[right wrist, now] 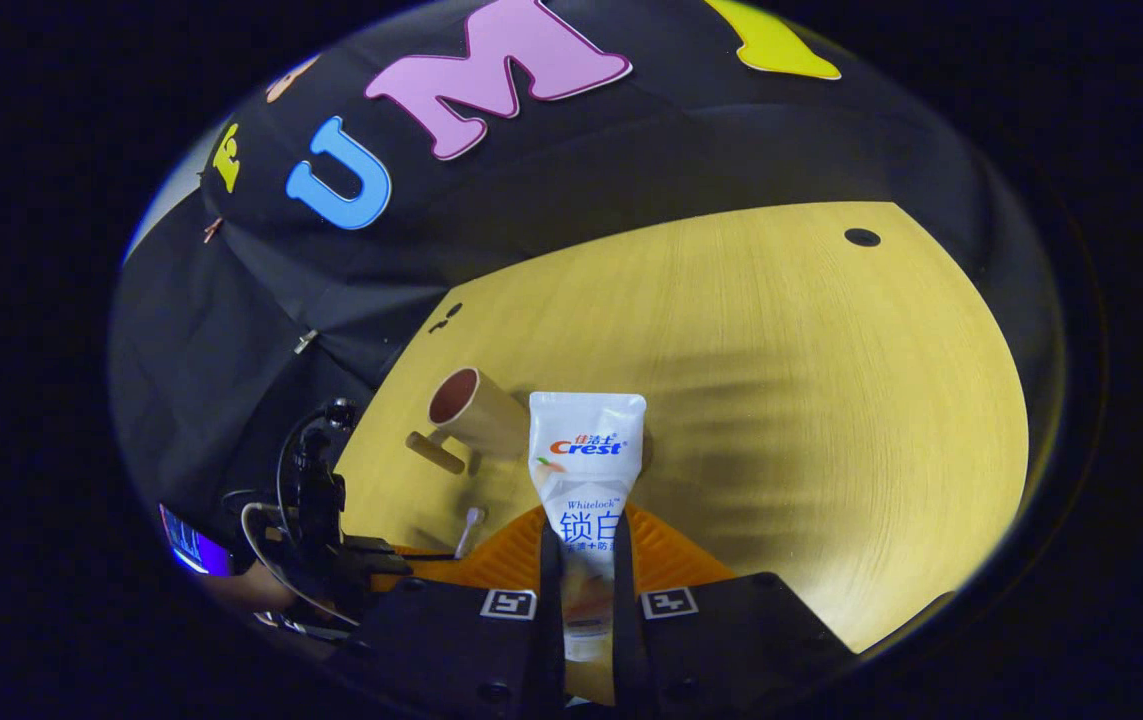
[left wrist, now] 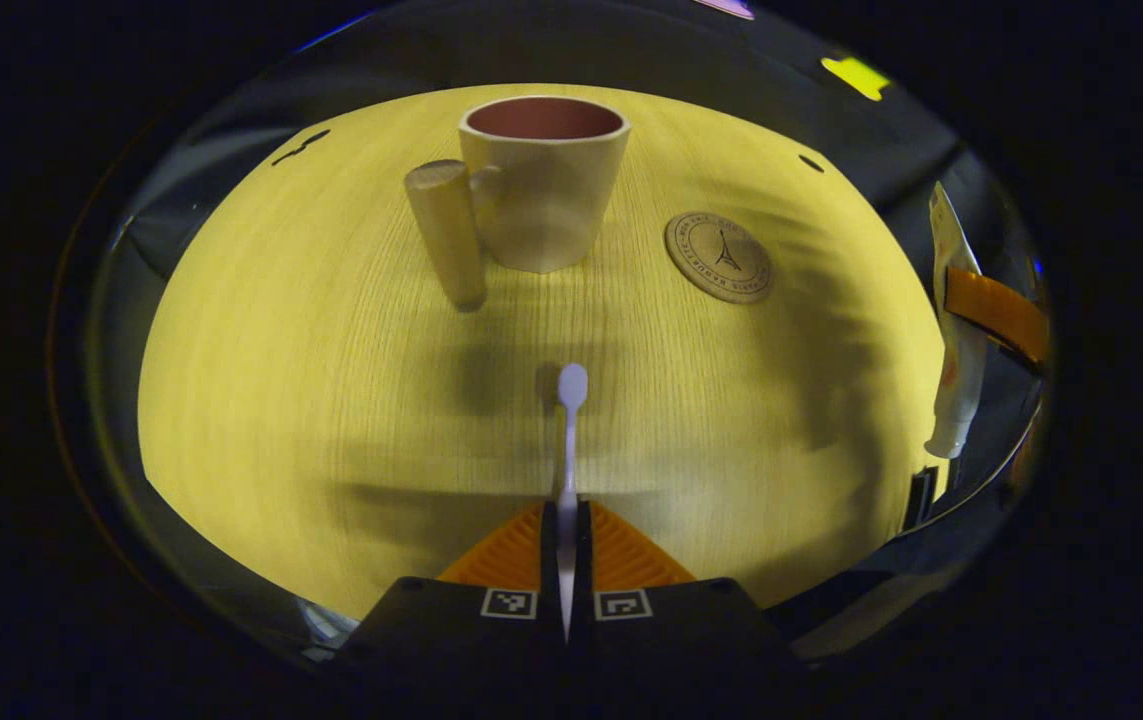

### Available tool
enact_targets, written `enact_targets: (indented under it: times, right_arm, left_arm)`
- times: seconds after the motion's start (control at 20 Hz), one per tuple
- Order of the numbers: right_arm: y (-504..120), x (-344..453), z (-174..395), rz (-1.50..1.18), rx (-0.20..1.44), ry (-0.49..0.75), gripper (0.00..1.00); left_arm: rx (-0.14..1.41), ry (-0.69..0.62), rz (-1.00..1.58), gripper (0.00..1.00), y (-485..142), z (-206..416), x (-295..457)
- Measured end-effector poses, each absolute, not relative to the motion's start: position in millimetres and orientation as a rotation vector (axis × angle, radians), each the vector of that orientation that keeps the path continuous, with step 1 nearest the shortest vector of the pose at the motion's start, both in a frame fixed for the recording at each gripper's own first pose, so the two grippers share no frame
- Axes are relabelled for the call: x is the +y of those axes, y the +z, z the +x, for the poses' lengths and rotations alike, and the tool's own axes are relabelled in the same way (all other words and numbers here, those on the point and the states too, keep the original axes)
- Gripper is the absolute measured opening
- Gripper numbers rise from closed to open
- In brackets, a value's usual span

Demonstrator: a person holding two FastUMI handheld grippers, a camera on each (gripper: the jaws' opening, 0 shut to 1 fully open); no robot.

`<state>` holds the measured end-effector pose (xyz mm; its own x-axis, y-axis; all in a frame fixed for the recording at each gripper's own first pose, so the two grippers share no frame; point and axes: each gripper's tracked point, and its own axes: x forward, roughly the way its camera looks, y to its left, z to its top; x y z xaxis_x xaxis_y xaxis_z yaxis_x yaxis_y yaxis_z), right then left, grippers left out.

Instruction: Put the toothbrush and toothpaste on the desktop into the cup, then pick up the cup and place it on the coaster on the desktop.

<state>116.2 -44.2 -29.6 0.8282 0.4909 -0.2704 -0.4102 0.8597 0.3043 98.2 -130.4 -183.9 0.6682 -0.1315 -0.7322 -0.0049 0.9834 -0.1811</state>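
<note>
Toothbrush (left wrist: 569,440), thin smooth plastic, sits pinched in our left claw (left wrist: 567,545), head aimed at the cup (left wrist: 543,185) near the worktop's (left wrist: 281,400) far edge; it could twist or nudge the light cup. Our right claw (right wrist: 586,570) squeezes the soft, slippery toothpaste (right wrist: 586,460) tube. Round coaster (left wrist: 718,257) lies right of the cup.

In the right gripper view, the right tongs (right wrist: 586,590) at six o'clock are closed on a white plastic toothpaste tube (right wrist: 586,470), whose flat crimped end stands up over the pale yellow wood-grain tabletop (right wrist: 811,400). Toward nine o'clock of the tube sits a cream ceramic cup with a reddish inside (right wrist: 476,410), its wooden peg handle (right wrist: 434,452) pointing toward seven o'clock. At eight o'clock, the left tongs (right wrist: 401,555) hold a white toothbrush (right wrist: 469,530).
</note>
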Motion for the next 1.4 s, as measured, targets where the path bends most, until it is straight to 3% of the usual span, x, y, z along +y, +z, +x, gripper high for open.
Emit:
enact_targets:
  times: [0.4, 0.7, 1.1, 1.15, 1.2, 1.4]
  right_arm:
    - [54.4, 17.2, 121.2, 0.338, 0.108, 0.519, 0.23]
    - [104.5, 86.5, 150.5, 0.342, -0.014, 0.552, 0.23]
    - [96.3, 134.7, 217.8, 0.278, -0.065, 0.501, 0.23]
    - [92.9, 138.5, 223.7, 0.269, -0.064, 0.5, 0.23]
    - [87.7, 142.1, 228.8, 0.259, -0.056, 0.494, 0.23]
    - [62.5, 150.7, 246.9, 0.213, -0.021, 0.464, 0.23]
  left_arm:
    - [0.562, -0.219, -0.177, 0.06, -94.5, 82.2, -113.9]
    - [0.512, -0.219, -0.219, 0.07, -63.2, 41.0, -72.2]
    - [0.524, -0.166, -0.261, 0.06, -77.7, 1.4, -20.2]
    - [0.526, -0.163, -0.273, 0.02, -80.0, -1.3, -16.1]
    - [0.528, -0.158, -0.278, 0.06, -82.2, -3.5, -11.6]
    - [0.539, -0.155, -0.264, 0.06, -92.4, -8.8, 3.1]
